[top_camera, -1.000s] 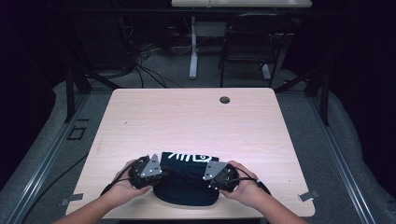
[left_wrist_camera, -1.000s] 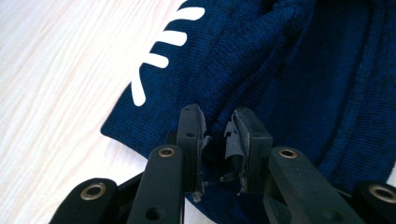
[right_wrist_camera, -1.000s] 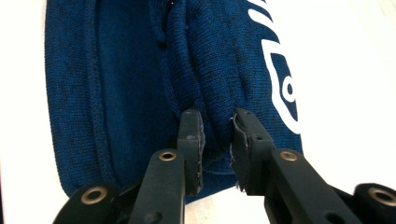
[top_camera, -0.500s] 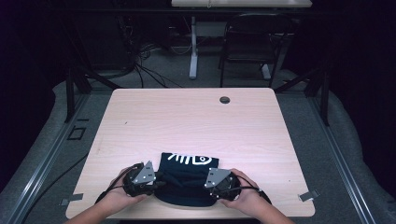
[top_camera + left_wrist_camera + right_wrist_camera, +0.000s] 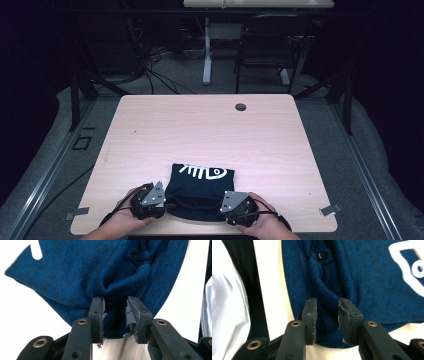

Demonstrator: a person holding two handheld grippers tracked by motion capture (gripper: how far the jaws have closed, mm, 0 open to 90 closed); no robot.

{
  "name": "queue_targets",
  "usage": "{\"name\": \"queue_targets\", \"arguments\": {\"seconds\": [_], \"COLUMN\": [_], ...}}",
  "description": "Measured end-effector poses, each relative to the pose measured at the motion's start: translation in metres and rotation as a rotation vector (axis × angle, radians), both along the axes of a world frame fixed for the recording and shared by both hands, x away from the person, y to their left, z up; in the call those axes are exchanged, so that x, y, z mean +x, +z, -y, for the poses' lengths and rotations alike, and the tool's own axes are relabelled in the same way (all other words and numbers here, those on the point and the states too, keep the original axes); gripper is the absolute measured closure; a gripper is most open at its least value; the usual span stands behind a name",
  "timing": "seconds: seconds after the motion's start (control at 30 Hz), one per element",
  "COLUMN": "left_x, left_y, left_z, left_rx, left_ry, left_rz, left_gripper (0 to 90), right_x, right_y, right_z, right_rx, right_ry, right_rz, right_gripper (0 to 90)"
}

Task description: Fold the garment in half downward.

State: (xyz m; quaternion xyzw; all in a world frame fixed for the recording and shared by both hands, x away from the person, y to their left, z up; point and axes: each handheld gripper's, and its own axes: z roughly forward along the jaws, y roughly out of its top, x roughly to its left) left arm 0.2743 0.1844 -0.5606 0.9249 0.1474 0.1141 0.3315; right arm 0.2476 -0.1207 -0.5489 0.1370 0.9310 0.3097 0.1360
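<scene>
Currently straddling a bunched fold of the dark blue knit garment (image 5: pixel 75 277) with the left gripper (image 5: pixel 115 302): jaws about half closed, just been closing, cloth between them, pads not clearly biting yet

Same at the right gripper (image 5: pixel 327 303): half closed, just been closing, astride a raised ridge of the knit just below a black snap button (image 5: pixel 322 255), no firm pinch visible

Further out: folded into a compact block at the near edge of the wooden table (image 5: pixel 210 125), white fish-skeleton print (image 5: pixel 202 172) on the far side, hands at the two near corners, left hand (image 5: pixel 120 220) and right hand (image 5: pixel 265 222)

Handling, judged from the knit: light, soft, floppy, zero stiffness, likely to sag and unfold if lifted from one point. Not fragile, not slippery, decent friction against the pads

Grip advice: take a doubled fold or the stitched hem near each near corner, pinch deep enough to catch all layers, steer clear of the snap, keep both sides level
</scene>
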Motion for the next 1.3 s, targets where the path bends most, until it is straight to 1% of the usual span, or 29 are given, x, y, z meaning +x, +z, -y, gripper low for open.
{"name": "queue_targets", "arguments": {"seconds": [0.03,0.07,0.13,0.17,0.2,0.3,0.37,0.43,0.47,0.5,0.53,0.57,0.7,0.73,0.77,0.87,0.93,1.0,1.07,1.2,1.23,1.3], "left_x": [0.0,0.0,0.001,0.002,0.003,0.006,0.007,0.012,0.013,0.015,0.017,0.019,0.025,0.027,0.03,0.036,0.04,0.042,0.05,0.058,0.06,0.064], "left_y": [-0.001,-0.002,-0.003,-0.004,-0.004,-0.005,-0.005,-0.006,-0.006,-0.007,-0.007,-0.007,-0.007,-0.007,-0.007,-0.007,-0.007,-0.007,-0.008,-0.009,-0.01,-0.01], "left_z": [0.0,0.001,0.002,0.003,0.003,0.005,0.006,0.009,0.01,0.011,0.011,0.013,0.018,0.019,0.02,0.022,0.023,0.024,0.025,0.025,0.025,0.024], "left_rx": [0.007,0.003,0.001,-0.001,-0.006,-0.004,-0.006,-0.011,-0.015,-0.028,-0.03,-0.033,-0.032,-0.029,-0.036,-0.043,-0.042,-0.044,-0.06,-0.07,-0.079,-0.085], "left_ry": [-0.004,0.004,0.009,0.013,0.02,0.034,0.042,0.057,0.064,0.074,0.078,0.08,0.092,0.096,0.099,0.11,0.118,0.122,0.143,0.164,0.172,0.183], "left_rz": [-0.007,-0.005,-0.012,-0.014,-0.017,-0.009,-0.004,-0.002,-0.002,-0.011,-0.013,-0.012,-0.002,-0.003,-0.006,-0.017,-0.017,-0.016,-0.025,-0.021,-0.024,-0.023], "left_gripper": [67.6,68.2,68.8,69.2,69.5,69.8,69.8,69.8,69.8,69.8,69.8,69.8,69.6,69.6,69.6,69.3,69.2,69.1,68.9,68.9,68.8,68.7], "right_x": [0.0,0.0,0.001,0.002,0.003,0.007,0.01,0.013,0.014,0.015,0.017,0.018,0.024,0.026,0.028,0.035,0.039,0.044,0.049,0.056,0.058,0.062], "right_y": [-0.002,-0.004,-0.009,-0.01,-0.012,-0.014,-0.014,-0.014,-0.015,-0.015,-0.014,-0.014,-0.013,-0.014,-0.013,-0.013,-0.013,-0.012,-0.012,-0.012,-0.013,-0.013], "right_z": [0.0,0.001,0.001,0.001,0.002,0.003,0.005,0.006,0.007,0.007,0.009,0.009,0.012,0.013,0.014,0.016,0.016,0.017,0.017,0.016,0.016,0.017], "right_rx": [0.002,-0.008,-0.011,-0.023,-0.01,0.008,0.007,0.006,0.016,0.016,0.002,0.003,0.004,0.016,0.005,0.006,0.021,0.008,0.011,0.009,0.021,0.016], "right_ry": [0.0,0.004,-0.003,-0.002,-0.011,-0.03,-0.041,-0.053,-0.059,-0.067,-0.065,-0.07,-0.089,-0.101,-0.103,-0.118,-0.135,-0.138,-0.15,-0.158,-0.165,-0.169], "right_rz": [-0.006,-0.009,-0.016,-0.012,-0.014,-0.017,-0.013,-0.008,-0.01,-0.007,-0.004,-0.004,-0.003,-0.007,-0.004,-0.006,-0.009,-0.008,-0.007,-0.007,-0.007,-0.009], "right_gripper": [69.0,69.6,71.1,71.6,71.8,72.0,72.0,72.0,72.0,72.0,71.9,71.9,71.9,71.9,72.0,72.0,72.0,72.0,72.0,71.6,71.4,71.4]}}
